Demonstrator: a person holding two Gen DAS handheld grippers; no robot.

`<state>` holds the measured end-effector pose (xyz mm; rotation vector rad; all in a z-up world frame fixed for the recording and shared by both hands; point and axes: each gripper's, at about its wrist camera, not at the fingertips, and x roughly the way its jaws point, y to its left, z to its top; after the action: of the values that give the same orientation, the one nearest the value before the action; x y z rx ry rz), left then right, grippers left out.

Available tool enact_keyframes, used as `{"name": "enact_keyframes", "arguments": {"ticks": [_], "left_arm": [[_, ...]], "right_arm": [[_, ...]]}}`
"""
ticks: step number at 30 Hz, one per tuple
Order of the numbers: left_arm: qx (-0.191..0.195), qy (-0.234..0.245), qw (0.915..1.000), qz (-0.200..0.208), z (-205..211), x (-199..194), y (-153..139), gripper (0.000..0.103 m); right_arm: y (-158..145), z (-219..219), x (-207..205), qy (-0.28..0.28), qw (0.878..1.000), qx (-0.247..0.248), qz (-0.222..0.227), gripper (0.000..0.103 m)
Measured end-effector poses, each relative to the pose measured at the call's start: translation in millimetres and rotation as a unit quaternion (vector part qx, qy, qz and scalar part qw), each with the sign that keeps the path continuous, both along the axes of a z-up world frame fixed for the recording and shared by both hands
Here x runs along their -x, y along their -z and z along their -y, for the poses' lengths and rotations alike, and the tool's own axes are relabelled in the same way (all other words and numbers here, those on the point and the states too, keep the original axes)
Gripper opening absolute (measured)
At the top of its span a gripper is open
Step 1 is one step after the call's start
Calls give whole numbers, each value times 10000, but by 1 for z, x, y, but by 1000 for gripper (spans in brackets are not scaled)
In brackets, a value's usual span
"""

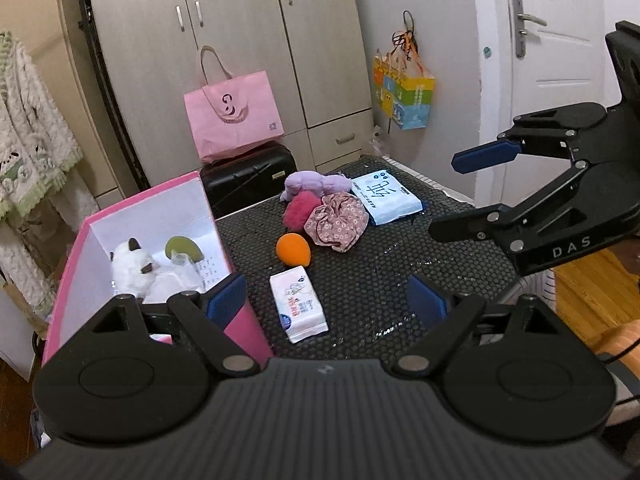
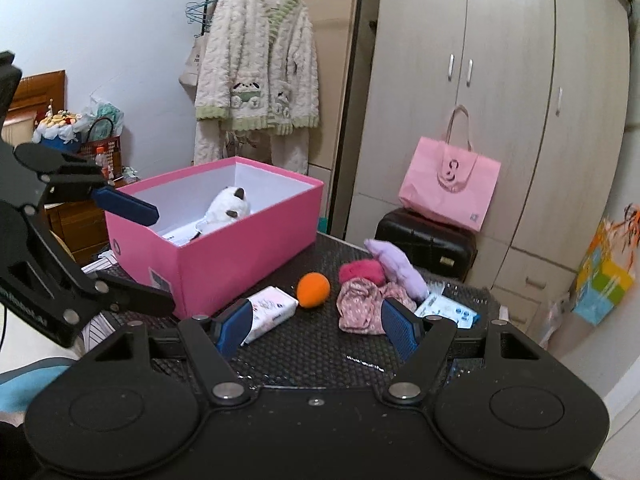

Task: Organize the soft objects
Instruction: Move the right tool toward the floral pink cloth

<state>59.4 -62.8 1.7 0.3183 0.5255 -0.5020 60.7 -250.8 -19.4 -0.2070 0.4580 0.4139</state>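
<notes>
soft objects are seen scattered over the dark tabletop [image 1: 360, 280], while a pink box [image 1: 160, 208] at the left of the left wrist view already holds a white plush cat [image 1: 132, 266] and a green item [image 1: 184, 249]. a small tissue pack [image 1: 298, 304] is found at lower centre of that view, directly ahead of the left hand-held gripper [image 1: 326, 300], whose blue pads are spread wide with nothing between them. the pack's long axis is seen to run roughly away from the camera, nearly in line with the fingers, so it could be straddled across its narrow width. beyond it lie an orange ball [image 1: 293, 249], a floral fabric bundle [image 1: 336, 222], a magenta fluffy piece [image 1: 301, 209], a lilac plush [image 1: 316, 184] and a larger blue-white tissue pack [image 1: 386, 198], clustered toward centre frame and touching one another in part. the right hand-held gripper [image 2: 316, 328] is likewise released and empty; in its own view the small tissue pack [image 2: 270, 312] sits just behind its left pad, the ball [image 2: 314, 289] ahead at centre and the floral bundle [image 2: 360, 306] near its right pad. the small pack is judged nearer to the left hand-held gripper, and the box lies on that same side, so a short carry to the left is expected to suffice.
</notes>
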Motion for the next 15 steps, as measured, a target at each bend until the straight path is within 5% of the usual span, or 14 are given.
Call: {"name": "enact_keyframes", "arguments": {"ticks": [4,15], "left_arm": [[-102,-127,9998,121,21,-10,14,88],[-15,-736,9967,-350,50,-54,56,85]], "right_arm": [[9,11,-15,-104,9998,-114,-112,76],[42,41,-77,-39,9987,-404,-320,76]]}}
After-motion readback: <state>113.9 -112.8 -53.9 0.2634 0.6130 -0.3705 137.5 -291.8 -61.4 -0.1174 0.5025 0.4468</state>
